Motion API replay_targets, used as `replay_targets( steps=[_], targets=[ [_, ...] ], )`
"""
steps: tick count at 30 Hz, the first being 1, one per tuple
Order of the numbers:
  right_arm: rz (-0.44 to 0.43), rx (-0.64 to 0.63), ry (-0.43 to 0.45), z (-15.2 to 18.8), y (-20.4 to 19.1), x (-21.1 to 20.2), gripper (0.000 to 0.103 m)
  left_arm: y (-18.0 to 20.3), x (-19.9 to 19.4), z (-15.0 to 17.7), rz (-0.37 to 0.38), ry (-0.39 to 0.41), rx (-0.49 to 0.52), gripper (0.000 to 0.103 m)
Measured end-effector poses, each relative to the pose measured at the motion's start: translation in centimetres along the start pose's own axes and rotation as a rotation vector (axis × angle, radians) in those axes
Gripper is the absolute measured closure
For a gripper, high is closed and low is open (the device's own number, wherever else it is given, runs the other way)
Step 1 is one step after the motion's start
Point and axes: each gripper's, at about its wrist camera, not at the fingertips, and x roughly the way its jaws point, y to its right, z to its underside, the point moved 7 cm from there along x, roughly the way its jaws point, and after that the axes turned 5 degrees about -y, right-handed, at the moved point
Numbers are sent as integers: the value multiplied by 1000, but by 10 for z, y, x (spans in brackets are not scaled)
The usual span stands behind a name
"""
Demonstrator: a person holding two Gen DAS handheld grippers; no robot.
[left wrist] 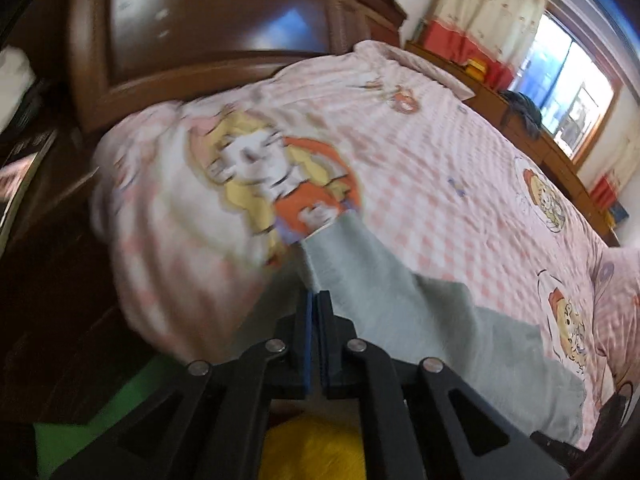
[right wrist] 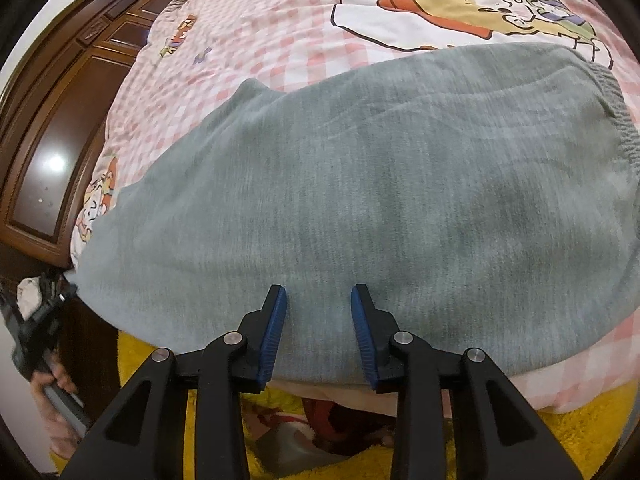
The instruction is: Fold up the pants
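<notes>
Across bed edge: grey pants (right wrist: 360, 184) lying flat on checked quilt (right wrist: 248, 52), long axis left–right. Right gripper (right wrist: 319, 300) directly above near hem, jaws part-open, empty. Left gripper (left wrist: 313, 300) at leg end, closed; cloth pinched or not, cannot tell.

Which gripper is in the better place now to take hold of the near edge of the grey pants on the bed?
Probably the right gripper: its jaws stand open over the near edge of the grey pants, cloth between them. The left gripper is shut at a pant leg's edge; whether it pinches cloth is unclear.
</notes>
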Motion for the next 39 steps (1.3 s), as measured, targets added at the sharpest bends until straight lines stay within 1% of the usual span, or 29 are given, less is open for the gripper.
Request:
replay_targets(
  steps=[1,3,5,7,9,11,12,13,14,15,16,17,18,20,22,24,25,26,27,28,29,32,39],
  targets=[
    [9,-4,-1,0,-1,0,68,-7,-1,7,-2,-11,-4,101],
    [28,-14,-5,0,-3,0,68,-22,12,24,-25,-53,-9,101],
    [41,-21,-7,0,-4,1,68,-35,29,38,-34,-100,-37,101],
    [51,-22,-11,-1,-5,0,68,-44,42,47,-63,-140,-46,101],
    [64,-29,-11,-2,-7,-2,68,-50,52,54,-70,-176,-60,101],
    [76,-50,-3,-8,-11,-4,68,-54,48,54,-61,-171,-79,101],
    [84,-63,2,-12,-15,-5,68,-53,42,51,-44,-151,-76,101],
    [89,-71,5,-17,-17,-5,68,-52,38,48,-33,-136,-72,97],
    [91,-75,9,-22,-20,-6,68,-49,33,43,-18,-117,-62,84],
    [87,-78,14,-26,-24,-7,68,-47,29,39,1,-105,-55,74],
    [81,-83,18,-29,-27,-6,68,-45,27,35,20,-95,-52,58],
    [80,-89,19,-31,-30,-5,68,-42,25,31,41,-80,-57,56],
    [93,-88,11,-33,-30,0,68,-41,23,29,52,-73,-66,56],
    [109,-83,-3,-32,-29,8,68,-42,23,29,49,-79,-80,56],
    [116,-85,3,-32,-28,13,67,-44,24,32,50,-82,-86,56],
    [97,-93,9,-32,-30,14,60,-47,27,37,46,-100,-95,56],
    [81,-96,11,-31,-32,14,54,-46,32,37,51,-110,-104,57],
    [77,-98,14,-31,-32,14,51,-47,34,40,71,-123,-121,58],
    [81,-102,17,-30,-33,15,51,-46,34,41,79,-126,-130,58],
    [88,-108,19,-30,-34,15,51,-46,35,42,90,-127,-134,61],
    [94,-116,22,-30,-36,15,49,-44,36,42,104,-126,-131,65],
    [102,-134,28,-28,-38,16,44,-39,40,41,127,-129,-126,70],
    [122,-179,42,-26,-43,19,37,-43,56,40,150,-153,-202,70]
  ],
)
